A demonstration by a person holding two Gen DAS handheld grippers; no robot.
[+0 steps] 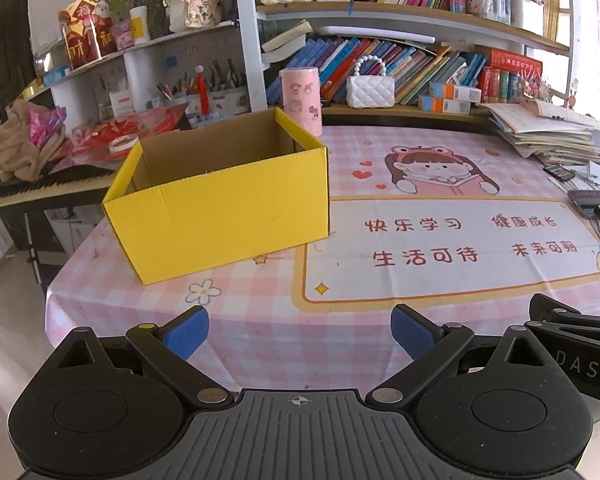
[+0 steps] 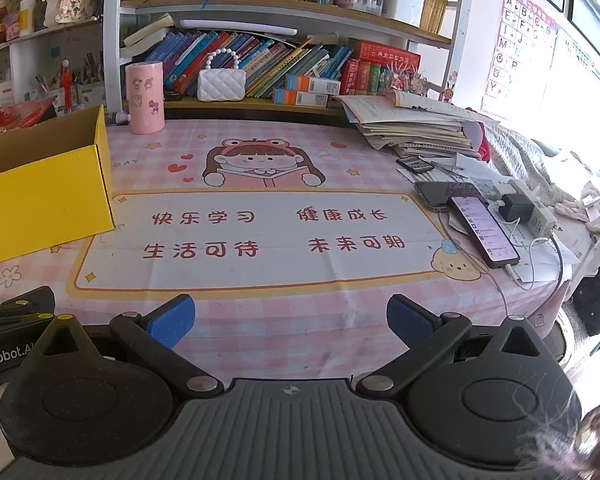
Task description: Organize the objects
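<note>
the yellow box (image 1: 220, 196) is seen empty, left of the cartoon girl print (image 1: 436, 172). it is judged light, crushable; best gripped by a wall's top edge. the left gripper (image 1: 300, 334) and right gripper (image 2: 290, 322) are held wide apart, empty.

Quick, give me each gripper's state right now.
Left gripper: jaws open, holding nothing.
Right gripper: jaws open, holding nothing.
</note>
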